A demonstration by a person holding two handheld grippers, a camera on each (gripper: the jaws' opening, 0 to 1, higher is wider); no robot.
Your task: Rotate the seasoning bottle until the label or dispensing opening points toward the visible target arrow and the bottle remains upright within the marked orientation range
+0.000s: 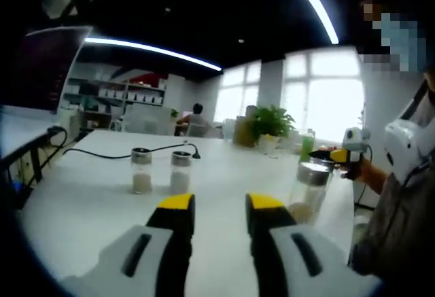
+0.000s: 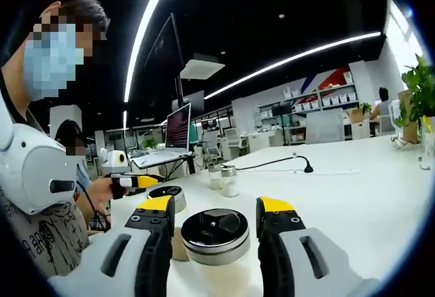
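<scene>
From my left gripper (image 1: 220,208), its jaws apart and holding nothing, the seasoning bottle (image 1: 310,191) stood upright on the white table (image 1: 88,208), ahead and to the right of the jaws, its long axis vertical. Two smaller shakers (image 1: 160,171) stood farther off, left of that bottle. My right gripper (image 2: 215,217) was nearer: its jaws were apart, flanking the bottle's metal lid (image 2: 215,234), though I could not tell whether they touched it. A second lidded jar (image 2: 167,195) stood just left of the bottle. I saw no arrow, nor which way the opening faced.
</scene>
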